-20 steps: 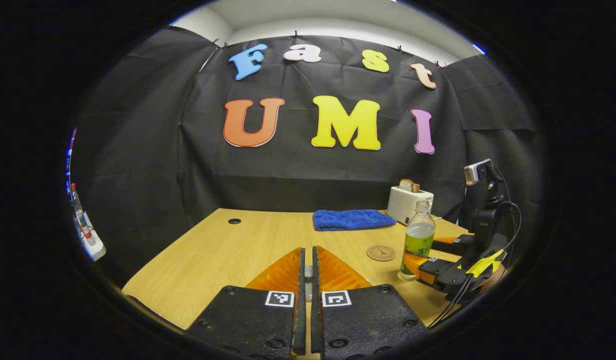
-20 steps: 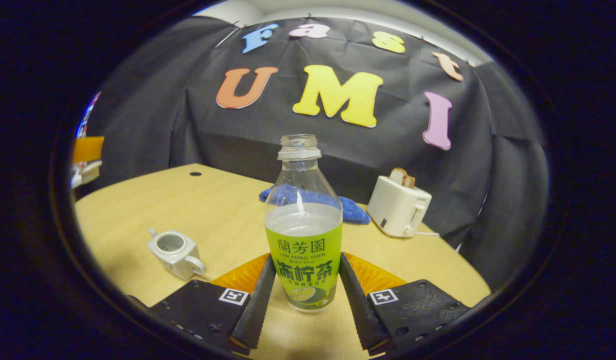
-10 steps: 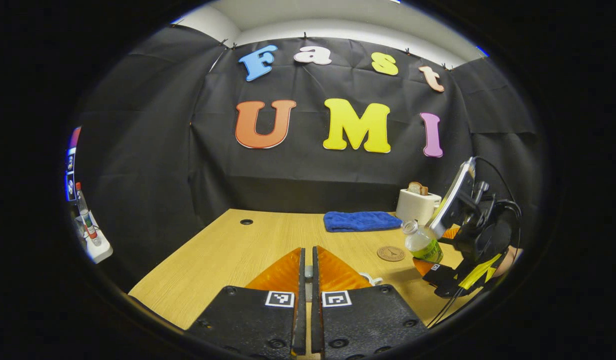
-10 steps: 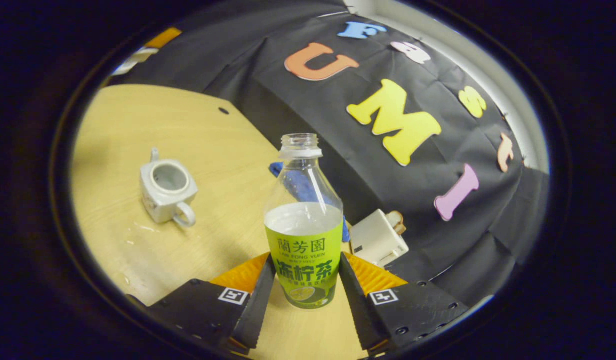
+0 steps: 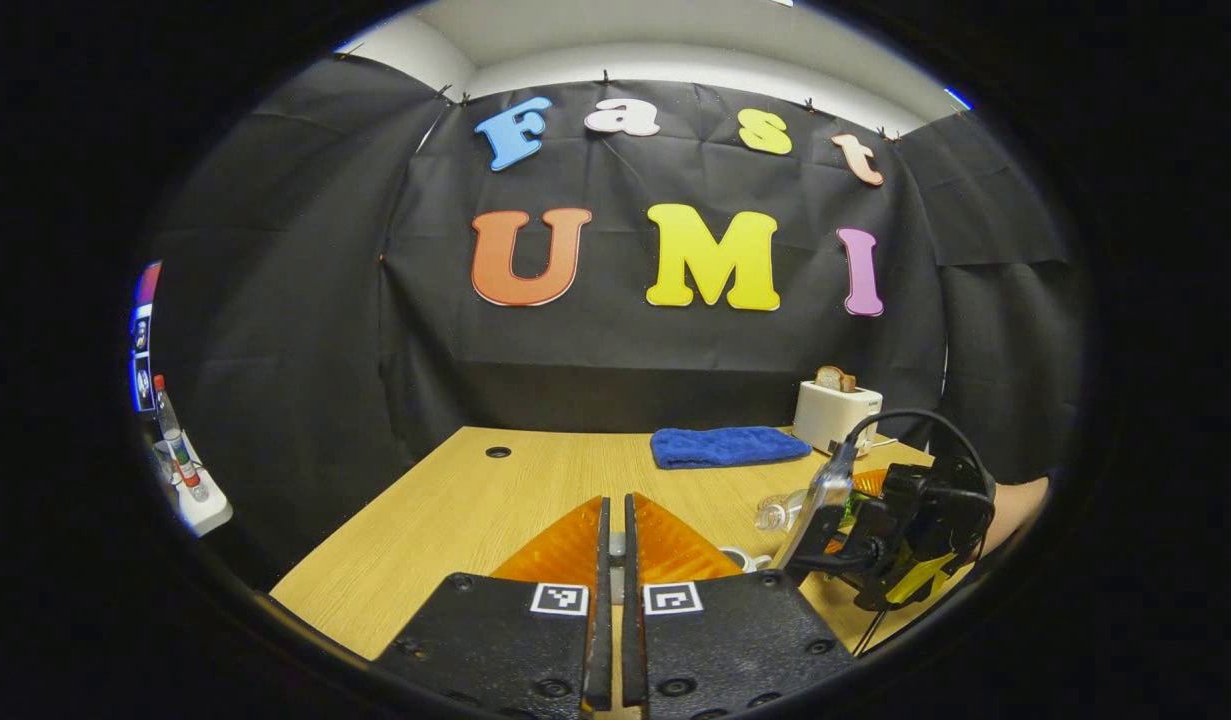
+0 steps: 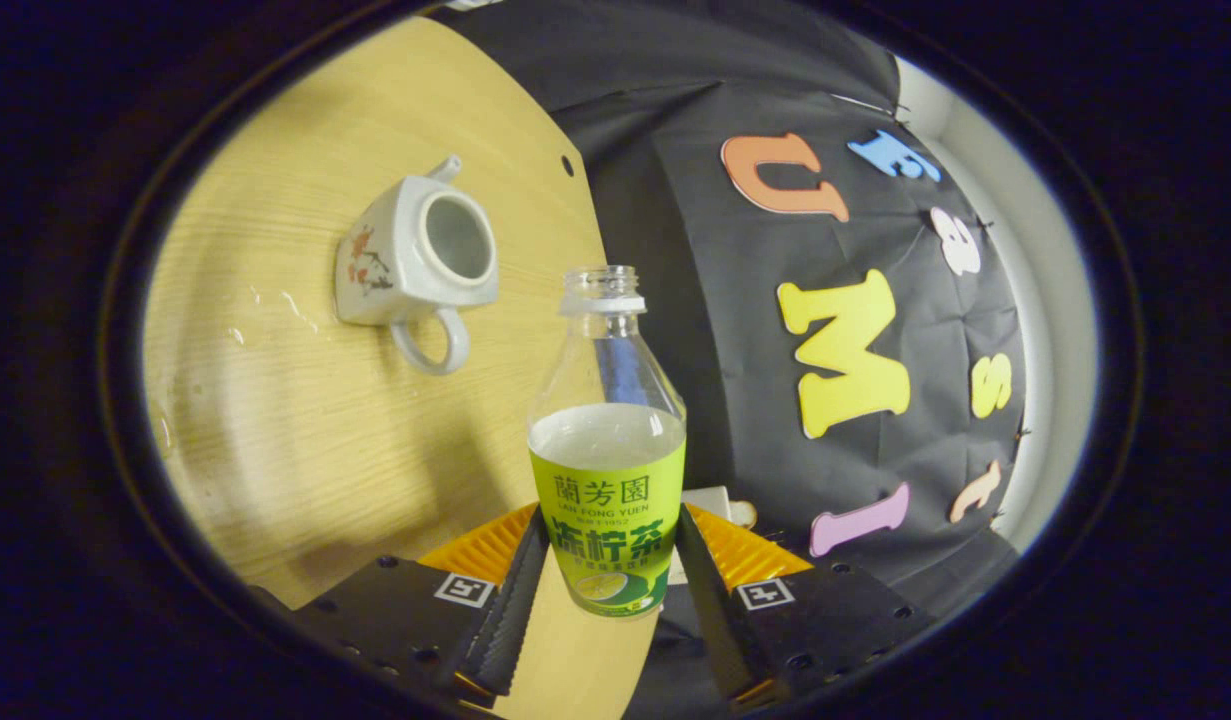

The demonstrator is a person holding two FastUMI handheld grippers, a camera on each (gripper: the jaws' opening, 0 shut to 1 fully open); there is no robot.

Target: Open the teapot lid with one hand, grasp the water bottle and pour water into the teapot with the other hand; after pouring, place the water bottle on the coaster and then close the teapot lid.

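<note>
The right tongs (image 6: 603,585) clamp both ridged fingers on the labelled lower body of the water bottle (image 6: 607,470), a clear plastic bottle with a rounded shoulder, a threaded open neck and no cap, partly full of pale liquid; in the right gripper view the whole scene is rolled sideways, so the bottle is tipped over towards the teapot (image 6: 415,258), its mouth near the pot but not over the opening; the teapot is a squarish, glazed white ceramic pot with a small painted motif on one side, a short spout, a looped handle and a round, uncovered mouth; it stands on the pale wood-grain worktop (image 6: 305,440), where a few wet glints lie just beside the pot; the left tongs (image 5: 615,560) are pressed nearly together, and what sits in the narrow gap I cannot tell; beyond the teapot, farther back on the worktop, lie a folded blue terry cloth (image 5: 727,446) and a boxy white toaster (image 5: 835,415).
</note>
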